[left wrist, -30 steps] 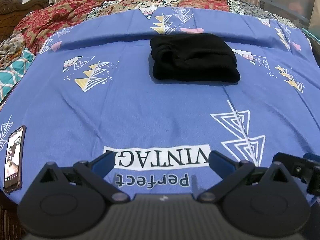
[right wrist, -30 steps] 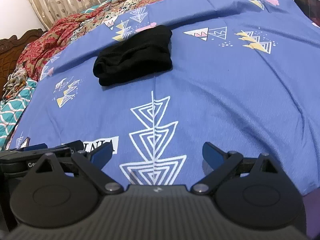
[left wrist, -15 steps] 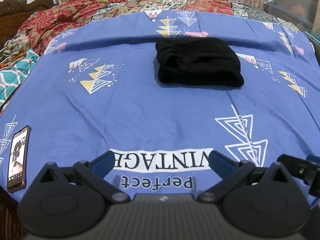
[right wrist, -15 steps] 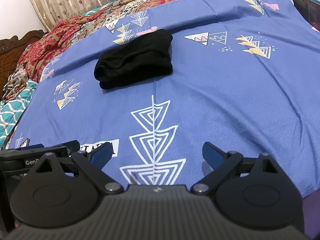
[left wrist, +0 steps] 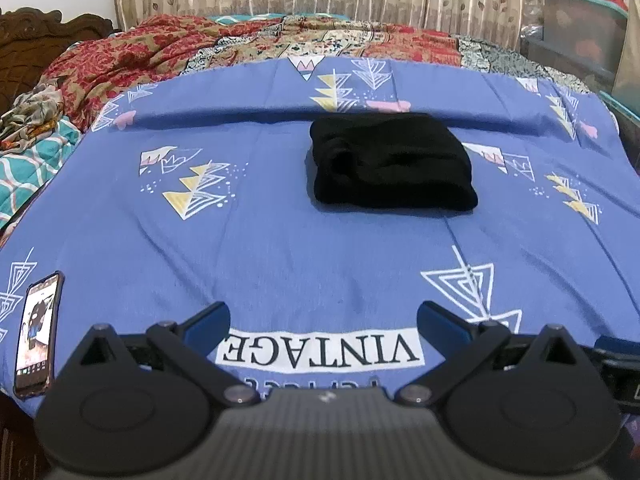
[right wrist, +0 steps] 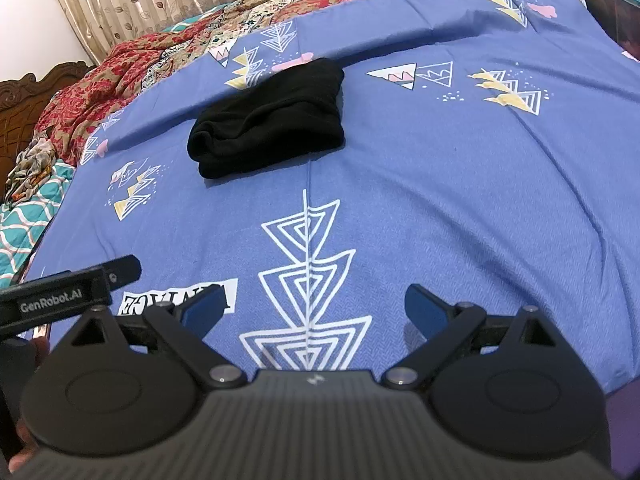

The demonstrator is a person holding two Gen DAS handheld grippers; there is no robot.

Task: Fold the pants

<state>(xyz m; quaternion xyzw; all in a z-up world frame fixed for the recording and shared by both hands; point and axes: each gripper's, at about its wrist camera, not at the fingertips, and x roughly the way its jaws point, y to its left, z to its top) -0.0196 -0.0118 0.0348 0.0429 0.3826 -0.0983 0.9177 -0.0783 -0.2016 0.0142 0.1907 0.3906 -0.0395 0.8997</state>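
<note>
The left gripper (left wrist: 322, 322) hangs over the near edge of the bed, its two blue-tipped fingers spread wide with nothing between them but the "VINTAGE" print of the blue sheet (left wrist: 280, 248). The right gripper (right wrist: 310, 308) hangs just beside it over the same near edge, jaws equally spread and empty, above a white nested-triangle motif; the left tool's body shows at the left margin of the right wrist view.

Well ahead of both, toward the far edge of the sheet and roughly midway across it, lie the black pants (left wrist: 390, 162), seen also from the right wrist (right wrist: 272, 120). They sit as a thick, compact rectangular bundle, apart from either gripper. Judging by the soft rounded rolls on the bundle's left end, the cloth is a limp, light knit that will sag and slide if lifted by one point; it looks neither slippery nor fragile. The best hold is probably a pinch through all layers at two corners of one edge, one gripper on each, so that the stack moves together.

The black fabric swallows detail: waistband, leg ends and the number of layers cannot be made out, nor whether the fold is neat underneath. A phone (left wrist: 38, 332) lies at the near left corner of the sheet. The patterned quilt (left wrist: 160, 52) beyond the far edge is bunched, and the bed's right side is cut off by the lens.
</note>
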